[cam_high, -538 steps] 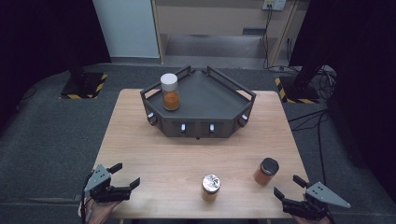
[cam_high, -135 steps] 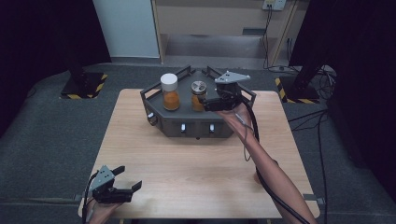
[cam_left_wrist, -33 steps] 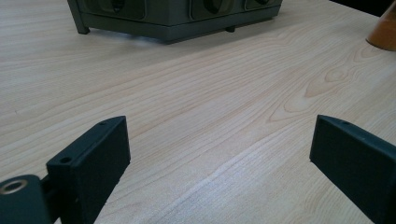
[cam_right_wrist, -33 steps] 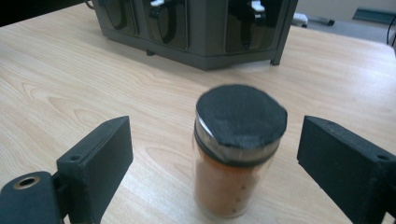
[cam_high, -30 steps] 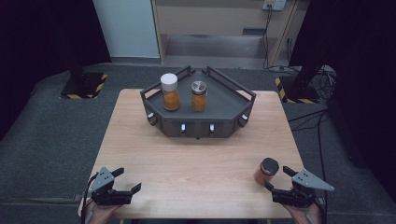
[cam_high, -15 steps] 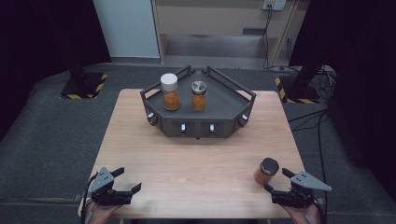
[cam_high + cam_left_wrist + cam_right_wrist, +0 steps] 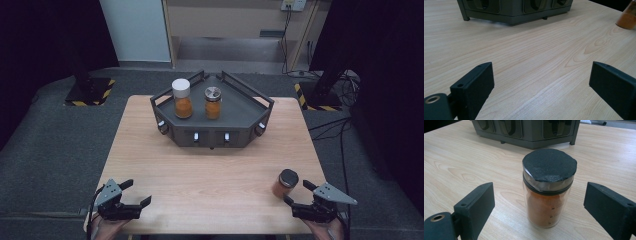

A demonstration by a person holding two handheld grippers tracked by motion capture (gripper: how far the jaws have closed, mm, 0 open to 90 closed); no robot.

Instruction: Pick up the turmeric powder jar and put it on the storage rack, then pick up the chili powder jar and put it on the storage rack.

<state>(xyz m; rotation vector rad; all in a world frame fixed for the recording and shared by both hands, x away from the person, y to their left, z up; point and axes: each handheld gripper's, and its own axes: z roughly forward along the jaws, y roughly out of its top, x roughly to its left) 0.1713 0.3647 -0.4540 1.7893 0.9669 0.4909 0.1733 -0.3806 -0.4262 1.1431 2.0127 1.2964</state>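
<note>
A black-lidded jar of orange powder [image 7: 286, 183] [image 7: 548, 187] stands upright on the wooden table near its front right corner. My right gripper [image 7: 299, 194] [image 7: 540, 207] is open just behind it, its jaws spread wide on either side of the jar without touching it. A dark grey tray [image 7: 250, 117] at the back of the table holds a white-lidded jar [image 7: 182, 98] and a metal-lidded jar [image 7: 213, 102], both with orange contents. My left gripper [image 7: 134, 193] [image 7: 541, 90] rests open at the front left with nothing between its jaws.
The wooden table [image 7: 210, 170] has bare surface between the tray and both grippers. The tray's front face [image 7: 516, 7] [image 7: 529, 130] carries several knobs. Dark carpet surrounds the table; black stands with yellow-striped bases sit at back left and right.
Over the earlier frames the right gripper set the metal-lidded jar in the tray and came back to the front right. In the last second it edged closer to the black-lidded jar; the left gripper stayed put.
</note>
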